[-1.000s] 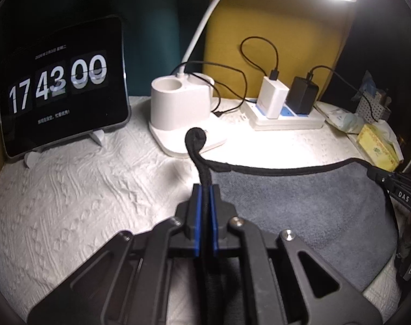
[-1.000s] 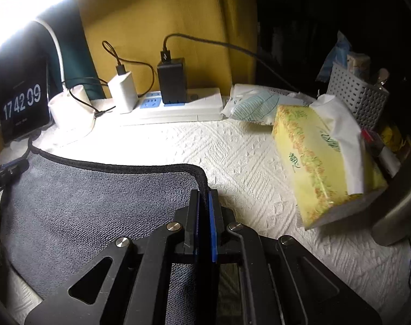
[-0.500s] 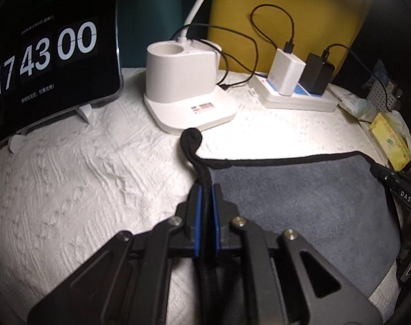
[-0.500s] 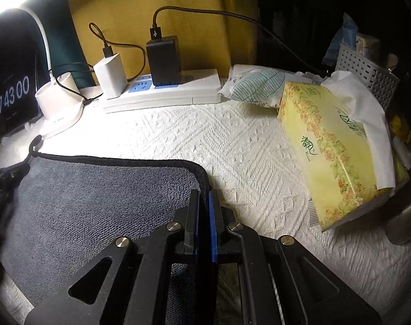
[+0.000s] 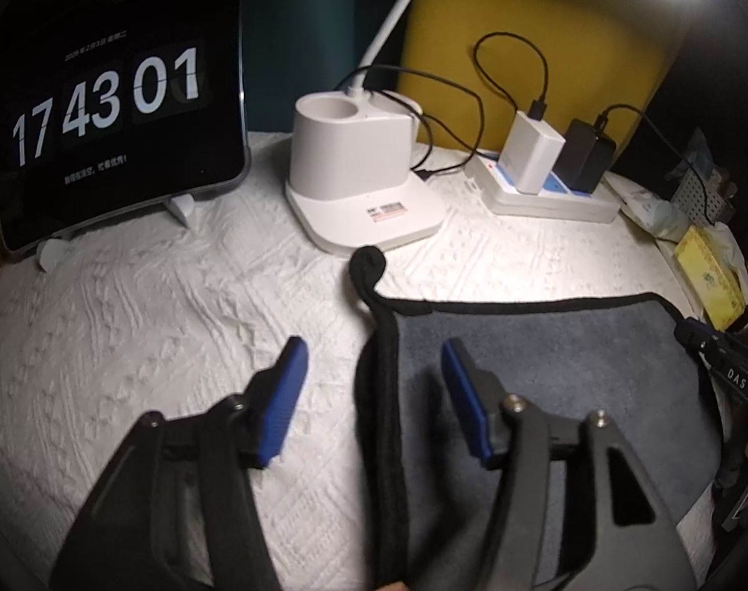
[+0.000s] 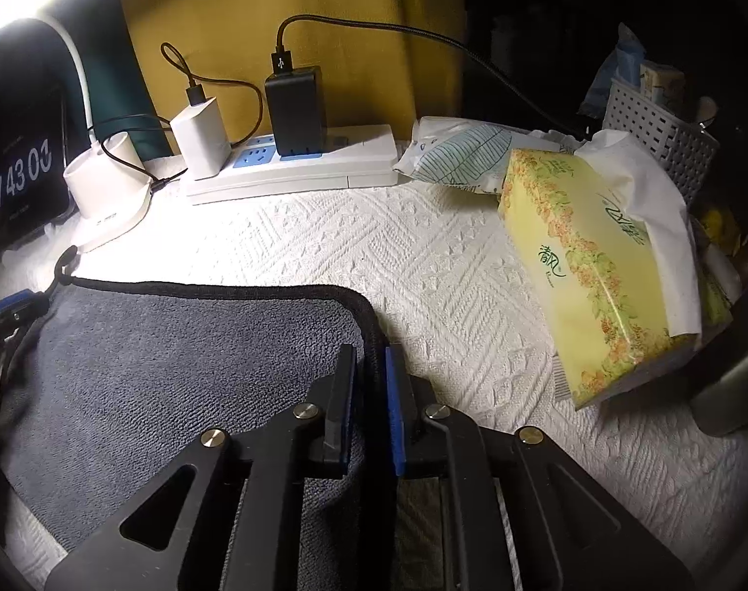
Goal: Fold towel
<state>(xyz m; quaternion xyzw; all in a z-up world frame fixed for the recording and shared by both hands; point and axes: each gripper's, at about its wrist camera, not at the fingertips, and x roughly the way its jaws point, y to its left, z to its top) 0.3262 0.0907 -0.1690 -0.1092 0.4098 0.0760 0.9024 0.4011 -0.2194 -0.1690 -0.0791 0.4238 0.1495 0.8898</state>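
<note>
Left gripper [image 5: 371,352]: matte black frame with two angular arms, each cut through by a triangular opening and studded with round silver screws. Blue pads [image 5: 284,384] lining the inner face of both fingers. Right gripper [image 6: 371,364]: same black build, same triangular cut-outs, silver screws along both arms, blue strips on the inner finger faces. Seen from the left camera at the far right edge, black with blue at the tip and white lettering "DAS" on its side. A sliver of skin at the bottom edge of the left view.
</note>
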